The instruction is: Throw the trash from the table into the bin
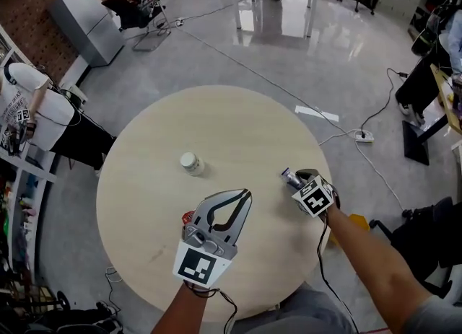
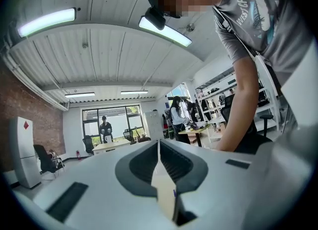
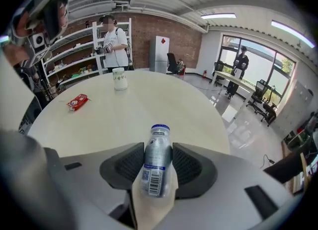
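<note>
**Clasping a slim silver bottle over the round tabletop**

Lying lengthwise between the jaws of the right gripper (image 3: 158,149) is a small bottle (image 3: 156,169). It has a silvery, glossy body, a blue cap pointing away from the camera and a white barcode label at the near end. The jaws stand about half open, and their ribbed dark pads sit against both sides of the bottle. It is near the right side of the pale, smooth, wood-toned tabletop (image 1: 238,123). Whether the bottle rests on the surface cannot be told.

The left gripper (image 1: 245,194) has its jaws drawn together to a thin seam, with nothing between them. Just beside it lies a flat red packet (image 1: 188,217). Farther in, near the middle, stands a short white cup (image 1: 191,163).
</note>
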A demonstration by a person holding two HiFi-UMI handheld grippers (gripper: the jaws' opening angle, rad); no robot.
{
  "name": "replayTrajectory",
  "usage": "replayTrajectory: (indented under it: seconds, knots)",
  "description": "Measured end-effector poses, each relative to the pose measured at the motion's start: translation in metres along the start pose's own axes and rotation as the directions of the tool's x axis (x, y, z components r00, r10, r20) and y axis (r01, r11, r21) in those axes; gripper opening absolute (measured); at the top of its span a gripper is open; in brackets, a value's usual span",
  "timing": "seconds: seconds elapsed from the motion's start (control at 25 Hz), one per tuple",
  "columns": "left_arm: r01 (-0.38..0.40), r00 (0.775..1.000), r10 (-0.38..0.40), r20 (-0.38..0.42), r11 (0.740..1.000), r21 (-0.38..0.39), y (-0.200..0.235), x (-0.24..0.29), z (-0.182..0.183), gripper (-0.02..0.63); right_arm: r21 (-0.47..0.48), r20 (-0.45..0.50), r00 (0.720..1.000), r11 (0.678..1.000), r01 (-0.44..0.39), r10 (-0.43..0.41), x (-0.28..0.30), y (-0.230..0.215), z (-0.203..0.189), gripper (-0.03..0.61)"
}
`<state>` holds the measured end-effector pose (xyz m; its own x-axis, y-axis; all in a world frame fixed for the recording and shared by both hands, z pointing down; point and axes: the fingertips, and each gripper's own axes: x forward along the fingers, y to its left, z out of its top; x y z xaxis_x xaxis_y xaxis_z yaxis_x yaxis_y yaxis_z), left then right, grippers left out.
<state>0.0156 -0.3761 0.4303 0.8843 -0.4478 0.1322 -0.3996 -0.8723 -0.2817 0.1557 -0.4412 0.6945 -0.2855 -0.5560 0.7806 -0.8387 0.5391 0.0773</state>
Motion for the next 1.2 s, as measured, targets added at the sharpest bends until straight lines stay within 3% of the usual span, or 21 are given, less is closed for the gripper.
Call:
replayTrajectory:
  seconds: [0.12, 0.24, 0.4, 0.52, 0.64, 0.84, 0.88, 0.96, 1.08, 1.2]
  knots:
    - [0.018, 0.999, -0.019, 0.032, 1.0, 0.009, -0.014, -0.028, 0.021, 0.055, 0.065, 0.045, 0.996, 0.995, 0.072, -0.075, -0.051, 0.005, -0.013, 0.166]
    - [0.015, 0.983, 0.0, 0.183, 0.997, -0.079, -0.04, -0.046, 0.062, 0.055, 0.165, 0.055, 0.979, 0.969, 0.183, -0.194, -0.128, -0.003, -0.059, 0.166]
    - [0.097, 0.957, -0.079, 0.28, 0.994, -0.051, -0.106, -0.057, 0.105, 0.055, 0.287, -0.008, 0.934, 0.894, 0.345, -0.358, -0.246, -0.021, -0.169, 0.165]
    - [0.124, 0.95, -0.104, 0.294, 0.991, -0.049, -0.157, -0.058, 0.13, 0.055, 0.344, -0.082, 0.912, 0.847, 0.405, -0.403, -0.315, -0.029, -0.259, 0.166]
    - [0.124, 0.958, -0.111, 0.263, 0.992, -0.034, -0.191, -0.038, 0.141, 0.055, 0.399, -0.123, 0.901, 0.811, 0.428, -0.415, -0.348, -0.05, -0.326, 0.166]
    - [0.075, 0.97, -0.064, 0.235, 0.997, -0.038, -0.236, 0.014, 0.165, 0.055, 0.427, -0.142, 0.922, 0.819, 0.384, -0.359, -0.356, -0.093, -0.395, 0.172]
    - [0.073, 0.972, -0.064, 0.225, 0.997, -0.031, -0.246, 0.022, 0.169, 0.055, 0.44, -0.137, 0.928, 0.818, 0.371, -0.347, -0.358, -0.099, -0.407, 0.215]
    - [0.066, 0.976, -0.06, 0.211, 0.998, -0.021, -0.262, 0.035, 0.175, 0.055, 0.459, -0.121, 0.936, 0.818, 0.348, -0.33, -0.364, -0.108, -0.423, 0.221]
    - [0.055, 0.977, -0.05, 0.21, 0.998, -0.016, -0.277, 0.046, 0.182, 0.055, 0.456, -0.071, 0.938, 0.825, 0.333, -0.339, -0.377, -0.118, -0.421, 0.221]
    - [0.055, 0.976, -0.053, 0.211, 0.998, -0.005, -0.287, 0.049, 0.192, 0.055, 0.423, 0.053, 0.927, 0.849, 0.315, -0.37, -0.402, -0.117, -0.386, 0.221]
